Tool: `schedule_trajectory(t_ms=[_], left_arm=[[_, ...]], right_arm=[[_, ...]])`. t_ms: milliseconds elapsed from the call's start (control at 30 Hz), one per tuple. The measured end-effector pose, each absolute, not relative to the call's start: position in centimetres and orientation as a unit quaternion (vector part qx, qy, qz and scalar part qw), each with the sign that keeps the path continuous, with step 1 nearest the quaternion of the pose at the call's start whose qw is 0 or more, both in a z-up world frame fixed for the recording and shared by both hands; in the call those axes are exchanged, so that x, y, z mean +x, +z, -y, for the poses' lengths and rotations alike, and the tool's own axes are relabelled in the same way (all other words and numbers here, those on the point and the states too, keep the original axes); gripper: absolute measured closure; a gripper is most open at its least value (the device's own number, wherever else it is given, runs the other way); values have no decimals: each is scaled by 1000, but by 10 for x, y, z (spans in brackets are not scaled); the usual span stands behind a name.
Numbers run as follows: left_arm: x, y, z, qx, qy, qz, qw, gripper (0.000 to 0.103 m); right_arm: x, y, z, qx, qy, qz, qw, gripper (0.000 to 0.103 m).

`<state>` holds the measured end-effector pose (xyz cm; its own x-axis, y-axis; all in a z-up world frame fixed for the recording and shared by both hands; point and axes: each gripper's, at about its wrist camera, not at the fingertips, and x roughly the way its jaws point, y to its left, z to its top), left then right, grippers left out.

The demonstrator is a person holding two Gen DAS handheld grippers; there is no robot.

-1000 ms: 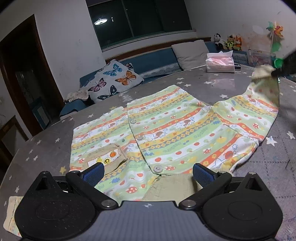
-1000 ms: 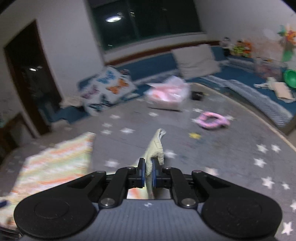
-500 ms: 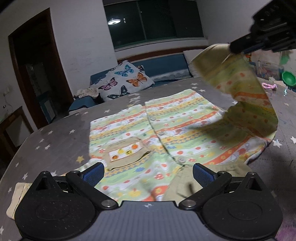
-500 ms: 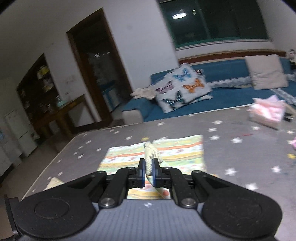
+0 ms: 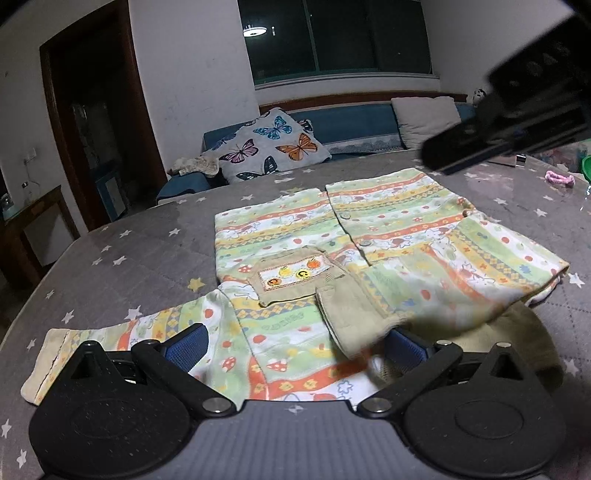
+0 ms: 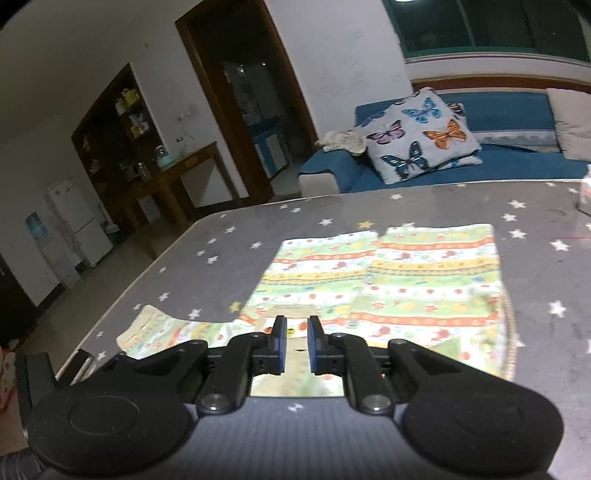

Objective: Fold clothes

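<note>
above the shirt (image 5: 388,236), right claw (image 6: 295,341) hovers released; left claw (image 5: 291,341) spread wide, low.

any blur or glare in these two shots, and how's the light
Left wrist view: the folded sleeve is motion-smeared near the camera, the right gripper a dark blur, and a lamp reflection glares in the window. Right wrist view: dim, soft shirt, fisheye-bent doorway.
</note>
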<state>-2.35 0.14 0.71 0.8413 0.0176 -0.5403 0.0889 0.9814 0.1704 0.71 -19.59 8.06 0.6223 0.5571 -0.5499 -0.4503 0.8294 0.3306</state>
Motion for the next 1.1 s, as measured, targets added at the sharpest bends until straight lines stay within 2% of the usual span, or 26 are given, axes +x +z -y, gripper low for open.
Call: schedule_trajectory(t_ms=[167,400,500,600,967,1100], left_arm=[[-25,14,-3,93,-12,-273,958,0],[-22,27,-10,90,9,-259,962,0],[-18,28,-9,89,9,-265,960,0],[-16,23,-3,99,2,-273,957,0],[-7,-2,11,133,-6,-297,945,0],[-11,-8,8,139,-8,-301,943,0]], right_arm=[[8,75,232,36,226,-350,908,91],[12,39,267,-22,175,-400,899,91],[13,24,268,-29,186,-408,893,84],[16,11,267,-32,185,-418,889,84],[18,16,265,-35,185,-412,892,83],[14,16,257,-53,186,-406,893,78]])
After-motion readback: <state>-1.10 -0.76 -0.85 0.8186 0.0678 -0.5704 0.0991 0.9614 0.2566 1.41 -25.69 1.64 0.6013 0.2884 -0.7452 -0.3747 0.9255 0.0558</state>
